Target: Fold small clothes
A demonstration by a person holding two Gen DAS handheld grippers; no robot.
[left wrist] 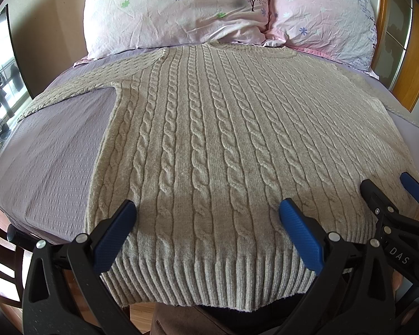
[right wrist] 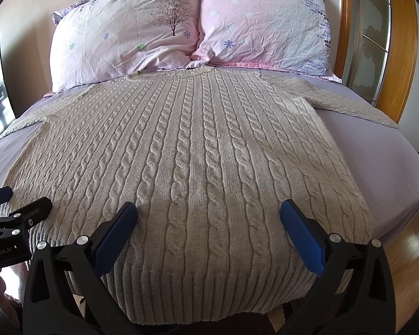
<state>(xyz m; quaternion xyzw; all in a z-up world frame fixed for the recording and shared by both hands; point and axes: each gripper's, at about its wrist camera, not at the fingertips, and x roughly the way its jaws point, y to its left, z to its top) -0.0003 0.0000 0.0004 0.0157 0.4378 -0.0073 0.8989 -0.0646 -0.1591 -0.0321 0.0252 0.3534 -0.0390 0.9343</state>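
Sweater (left wrist: 209, 139) lies flat and face up on the purple bed sheet (left wrist: 50, 153), its neck by the two pink pillows (right wrist: 125, 36) and its ribbed bottom edge hanging over the near edge of the bed. I hold my left gripper (left wrist: 206, 212) and right gripper (right wrist: 208, 212) side by side above that bottom edge, both with jaws wide and holding nothing. Bare sheet shows on both sides of the sweater, under its spread sleeves.

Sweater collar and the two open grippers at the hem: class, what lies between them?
Only the sweater's own cable-knit front, lying flat on the bed, in both wrist views. Left gripper and right gripper hold nothing.
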